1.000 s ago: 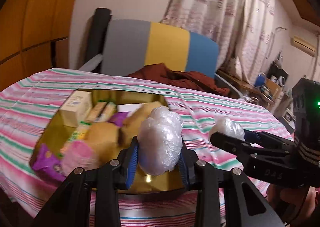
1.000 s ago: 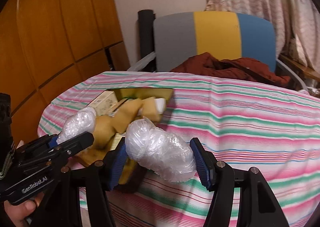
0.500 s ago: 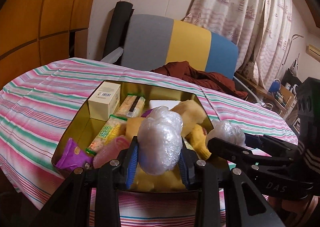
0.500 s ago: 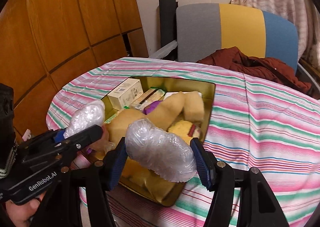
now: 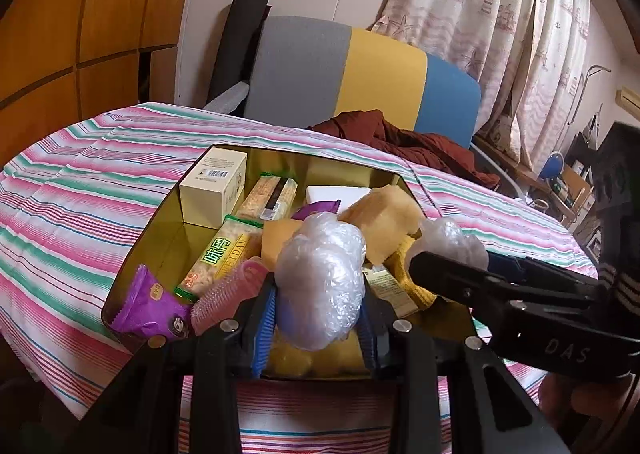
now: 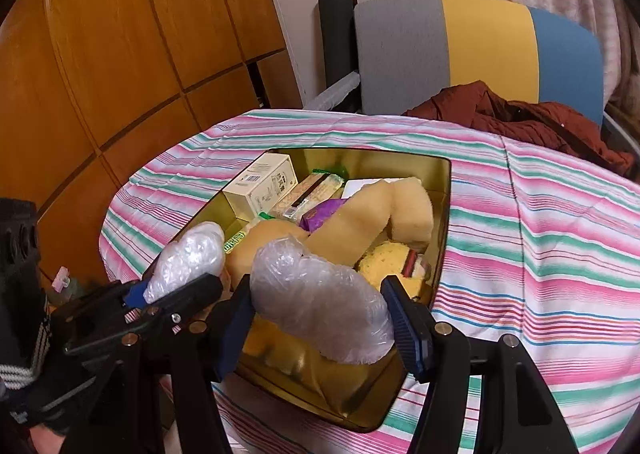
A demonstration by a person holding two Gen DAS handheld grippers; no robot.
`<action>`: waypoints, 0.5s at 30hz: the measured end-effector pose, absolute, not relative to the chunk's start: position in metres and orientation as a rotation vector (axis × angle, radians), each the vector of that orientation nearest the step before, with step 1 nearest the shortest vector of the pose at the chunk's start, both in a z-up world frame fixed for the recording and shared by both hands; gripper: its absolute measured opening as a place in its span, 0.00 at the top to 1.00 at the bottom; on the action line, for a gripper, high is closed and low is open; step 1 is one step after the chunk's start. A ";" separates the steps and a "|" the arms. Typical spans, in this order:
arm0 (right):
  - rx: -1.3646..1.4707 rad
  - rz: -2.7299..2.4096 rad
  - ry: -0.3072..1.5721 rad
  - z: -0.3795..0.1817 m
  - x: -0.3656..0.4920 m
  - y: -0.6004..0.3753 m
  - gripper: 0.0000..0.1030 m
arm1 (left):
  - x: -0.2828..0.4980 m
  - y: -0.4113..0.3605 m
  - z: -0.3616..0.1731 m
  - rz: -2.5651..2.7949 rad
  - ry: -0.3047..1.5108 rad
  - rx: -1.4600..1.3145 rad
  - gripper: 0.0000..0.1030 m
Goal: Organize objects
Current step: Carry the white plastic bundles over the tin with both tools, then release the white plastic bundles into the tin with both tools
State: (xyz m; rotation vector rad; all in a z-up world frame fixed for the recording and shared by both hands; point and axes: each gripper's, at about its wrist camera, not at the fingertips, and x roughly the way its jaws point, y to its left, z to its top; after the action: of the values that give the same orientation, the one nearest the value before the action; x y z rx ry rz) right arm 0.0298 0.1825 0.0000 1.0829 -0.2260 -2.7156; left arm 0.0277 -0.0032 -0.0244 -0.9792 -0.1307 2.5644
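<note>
Left gripper clenches a plastic-wrapped bundle, right gripper grasps another bundle, both over the tin's near edge

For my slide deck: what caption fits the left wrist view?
Left hand-held gripper grips a plastic-wrapped bundle over a gold tin packed with snacks.

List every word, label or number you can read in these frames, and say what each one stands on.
"DAS": on the right gripper, seen from the left wrist view.
"WEI DAN", beside large Chinese characters: on the green-edged snack bar in the gold tin.
Barcode and small print on the cream box: too small to read.
Logo on the purple packet: blurred.
Print on the cream box's side in the right wrist view: unreadable.
</note>
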 end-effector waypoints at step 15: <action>1.097 -2.692 -0.320 -0.003 0.019 0.179 0.28 | 0.021 -0.017 -0.038 2.520 -0.220 -1.075 0.63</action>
State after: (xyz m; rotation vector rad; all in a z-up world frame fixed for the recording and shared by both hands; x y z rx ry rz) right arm 0.0190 0.1792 -0.0035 1.0975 -0.3202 -2.6921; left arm 0.0211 -0.0174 -0.0381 -1.0751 -0.2204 2.5204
